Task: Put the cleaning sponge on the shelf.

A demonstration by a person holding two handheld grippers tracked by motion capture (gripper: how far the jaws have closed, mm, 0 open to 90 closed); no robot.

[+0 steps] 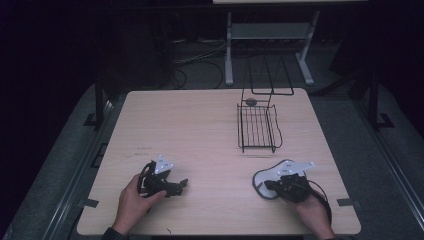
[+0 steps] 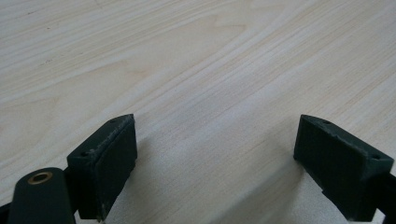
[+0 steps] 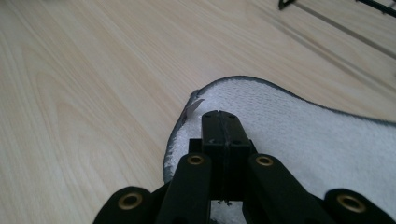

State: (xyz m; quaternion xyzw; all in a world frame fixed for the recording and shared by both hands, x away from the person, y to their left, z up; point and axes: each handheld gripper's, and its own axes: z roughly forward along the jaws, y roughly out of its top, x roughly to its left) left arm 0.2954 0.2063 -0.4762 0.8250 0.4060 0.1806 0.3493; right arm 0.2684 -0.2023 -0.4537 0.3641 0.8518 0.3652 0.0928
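Note:
A white fleecy pad [image 1: 270, 175] with a dark edge lies flat on the wooden table [image 1: 190, 125] at the front right. My right gripper [image 1: 268, 186] hangs just over it, pointing left. In the right gripper view the gripper [image 3: 221, 116] has its black jaws pressed together above the pad [image 3: 303, 135], with nothing seen between them. My left gripper [image 1: 182, 184] rests at the front left, pointing right. The left gripper view has the gripper [image 2: 217, 140] with its jaws wide apart over bare wood.
A black wire rack [image 1: 257, 127] stands at the back right of the table, with a small dark round thing [image 1: 251, 101] at its far end. Beyond the table are a white metal stand [image 1: 270, 35] and cables on a dark floor.

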